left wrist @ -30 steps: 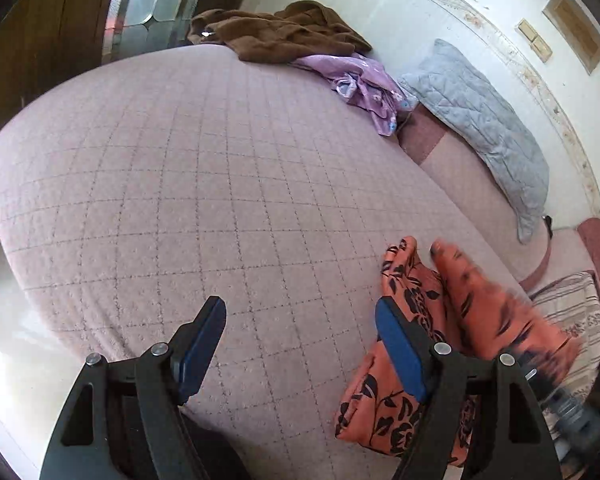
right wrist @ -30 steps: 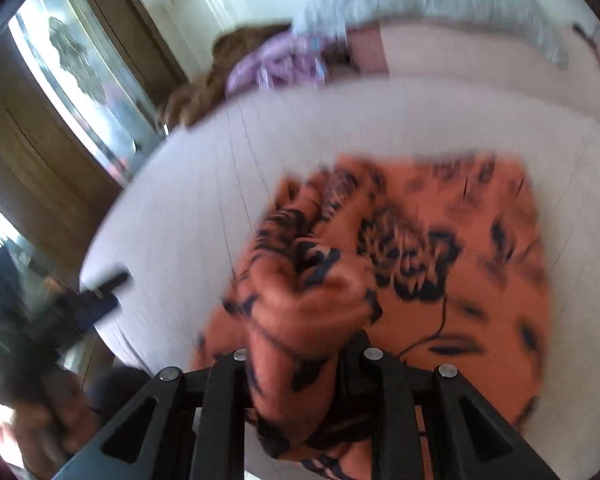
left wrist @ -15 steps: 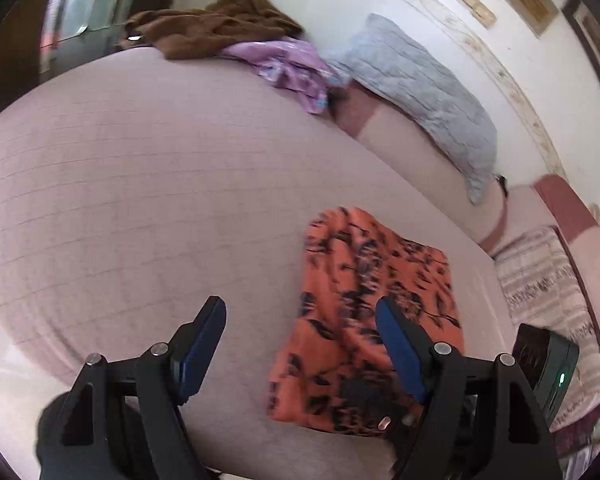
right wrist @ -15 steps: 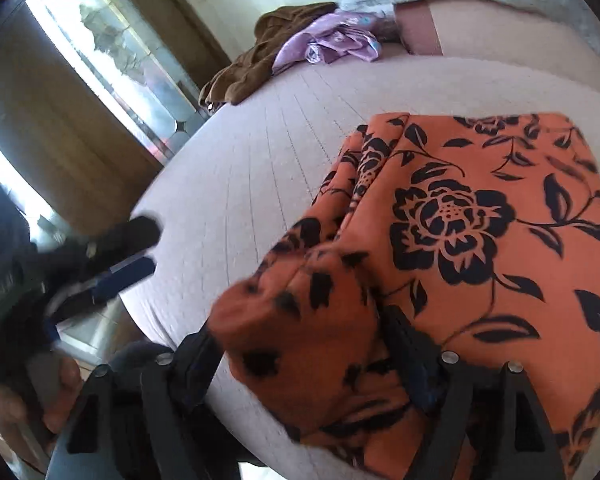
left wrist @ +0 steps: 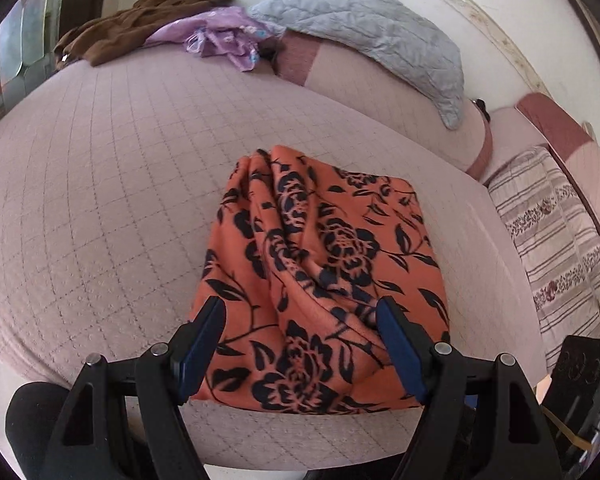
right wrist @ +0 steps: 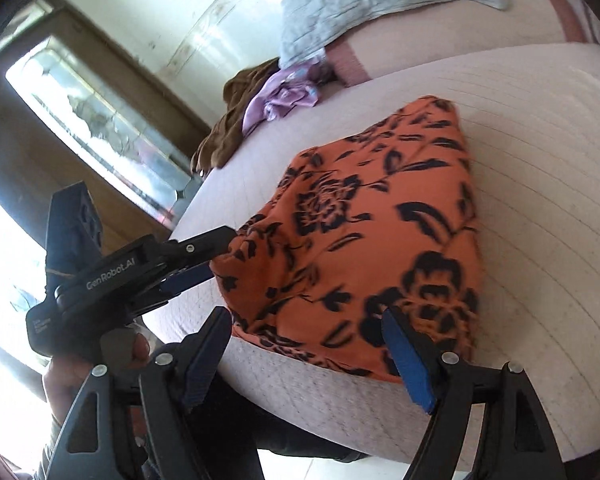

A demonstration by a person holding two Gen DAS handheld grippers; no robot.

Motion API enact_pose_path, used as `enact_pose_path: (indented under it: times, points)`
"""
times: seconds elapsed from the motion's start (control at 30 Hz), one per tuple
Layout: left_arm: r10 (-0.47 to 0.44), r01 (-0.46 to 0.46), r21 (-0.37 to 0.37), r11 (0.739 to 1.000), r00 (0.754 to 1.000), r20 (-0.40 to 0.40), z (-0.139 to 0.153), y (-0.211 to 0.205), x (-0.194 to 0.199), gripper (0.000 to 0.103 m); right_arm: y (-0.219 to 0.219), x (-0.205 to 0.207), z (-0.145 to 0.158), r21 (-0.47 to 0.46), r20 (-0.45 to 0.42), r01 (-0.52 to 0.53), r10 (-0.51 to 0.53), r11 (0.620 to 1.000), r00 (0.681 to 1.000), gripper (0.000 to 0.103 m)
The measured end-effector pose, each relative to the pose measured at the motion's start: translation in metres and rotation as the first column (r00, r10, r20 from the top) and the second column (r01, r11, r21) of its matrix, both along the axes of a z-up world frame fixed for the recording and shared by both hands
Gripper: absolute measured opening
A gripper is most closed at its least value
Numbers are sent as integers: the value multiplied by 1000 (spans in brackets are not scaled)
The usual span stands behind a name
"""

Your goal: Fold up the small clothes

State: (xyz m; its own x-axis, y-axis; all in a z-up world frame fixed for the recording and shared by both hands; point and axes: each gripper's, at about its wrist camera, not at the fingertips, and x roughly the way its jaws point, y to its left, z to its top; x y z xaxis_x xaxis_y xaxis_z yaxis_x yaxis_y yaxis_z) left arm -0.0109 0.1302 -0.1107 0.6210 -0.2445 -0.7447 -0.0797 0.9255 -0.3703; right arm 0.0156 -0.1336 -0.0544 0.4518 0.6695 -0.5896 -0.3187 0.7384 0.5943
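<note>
Two hand-held grippers sit nearest, both spread wide and gripping nothing. The left hand-held gripper point(left wrist: 300, 338) has its blue pads either side of the near edge of the cloth point(left wrist: 324, 276); from the right camera one finger looks to touch the cloth's near-left corner, though contact is hard to confirm. The right hand-held gripper point(right wrist: 306, 354) hangs just off the near-right corner.

The cloth, orange with black flowers, lies folded in a rough rectangle near the front edge of the bed point(left wrist: 100, 184). Its left side is bunched into ridges, so a careless nudge or a pinch of only the top layer could pull the fold open or drag it over the edge.

Farther back lie a purple garment point(left wrist: 224, 38), a brown garment point(left wrist: 140, 26) and a grey pillow point(left wrist: 372, 36).
</note>
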Motion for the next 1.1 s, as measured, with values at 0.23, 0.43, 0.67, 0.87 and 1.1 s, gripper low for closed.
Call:
enact_pose_path:
  times: [0.23,0.43,0.67,0.87,1.1]
  points:
    - [4,-3,-26,1000,1000,16,12,5,-15,79,-6,4,-7,48,-14,17,-17,999,1000,80]
    - [-27,27,39,999,1000,-6,1,-11,-8,81,-6,7,-12,66,-24,23,-21,998,999,80]
    - [-13,14,30,999,998,-55,-13,-10,20,17,-10,5,-11,58,-24,22,-21,998,999,80]
    - [-24,13,59,998,982,186,40,0,-17,15,-8,4,-2,18,-8,30,-30,999,1000,80]
    - [66,-84,-239,967,994,-85,-73,64,0,18,4,7,0,-12,-25,24,-24,1000,999,80]
